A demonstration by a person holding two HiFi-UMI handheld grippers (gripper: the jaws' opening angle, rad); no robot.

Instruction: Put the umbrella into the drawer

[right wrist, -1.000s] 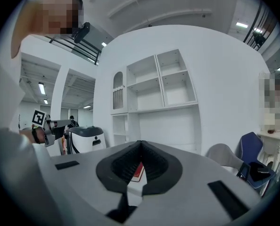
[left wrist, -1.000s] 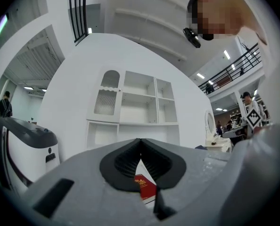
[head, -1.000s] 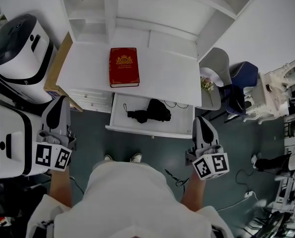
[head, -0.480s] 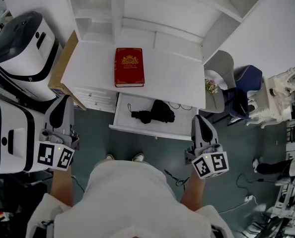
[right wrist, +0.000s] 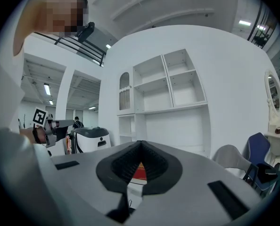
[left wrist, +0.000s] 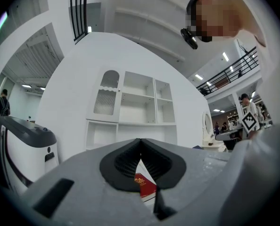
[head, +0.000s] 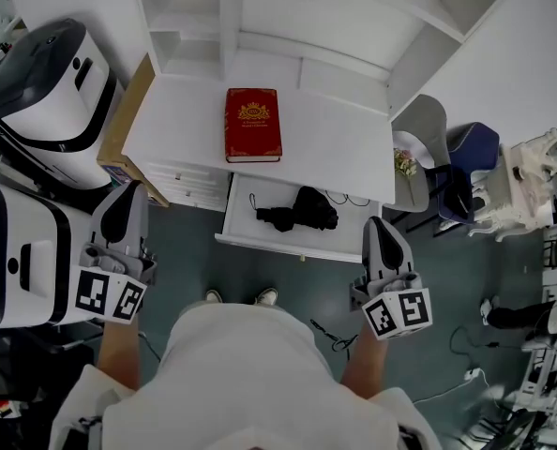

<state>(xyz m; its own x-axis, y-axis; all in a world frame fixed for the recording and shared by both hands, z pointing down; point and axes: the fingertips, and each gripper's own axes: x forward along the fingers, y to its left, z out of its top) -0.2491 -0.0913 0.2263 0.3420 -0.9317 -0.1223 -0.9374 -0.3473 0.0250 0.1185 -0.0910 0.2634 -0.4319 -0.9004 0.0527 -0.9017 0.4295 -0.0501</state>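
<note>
**Q:** White desk (head: pixel 344 157), seen from above: where is the umbrella (head: pixel 302 212) lying?

**A:** It is lying folded inside the open drawer (head: pixel 244 225), just below the red book (head: pixel 253 125).

**Q:** What are the grippers doing?

**A:** The left gripper (head: pixel 127 200) and right gripper (head: pixel 380 231) are hovering on either side of the drawer front, clear of it. Both are keeping their jaws closed tip to tip, gripping nothing.

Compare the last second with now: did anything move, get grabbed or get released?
Only the view drifted: the desk, red book and open drawer sit slightly further right in the head view. Nothing was grabbed or released. The black umbrella lies in the drawer as before; the left gripper and right gripper stay shut and empty.
</note>
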